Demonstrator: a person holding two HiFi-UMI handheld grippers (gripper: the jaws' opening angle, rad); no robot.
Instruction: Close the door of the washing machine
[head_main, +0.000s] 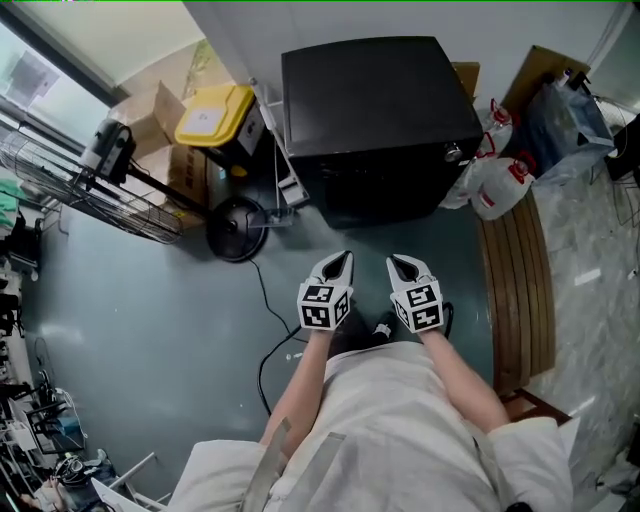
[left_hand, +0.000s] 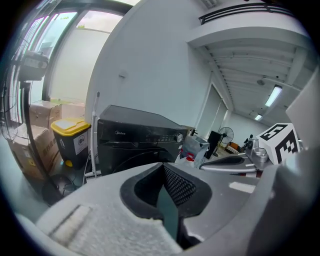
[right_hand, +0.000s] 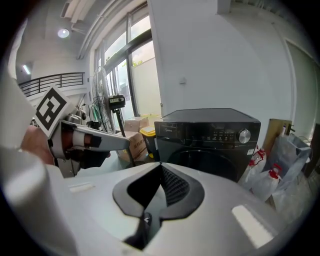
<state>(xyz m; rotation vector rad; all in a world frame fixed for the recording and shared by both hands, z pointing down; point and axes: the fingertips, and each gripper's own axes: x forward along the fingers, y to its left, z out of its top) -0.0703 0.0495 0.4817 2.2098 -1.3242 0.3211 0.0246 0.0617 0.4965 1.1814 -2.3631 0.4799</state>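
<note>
Bin (head_main: 215, 120), yellow-lidded, between cardboard boxes (head_main: 150, 112) and washing machine (head_main: 375, 105)

- 1 black washing machine (head_main: 375, 110), far centre.
- 1 yellow-lidded bin (head_main: 215, 115), just left of the machine.
- 1 wire-caged fan (head_main: 75, 190), far left.
- 2 white jugs (head_main: 500, 185) with red caps, right of the machine.
- 1 wooden bench (head_main: 520, 290), right.
- 2 grippers, near: left gripper (head_main: 343, 258), right gripper (head_main: 397, 262).
</note>
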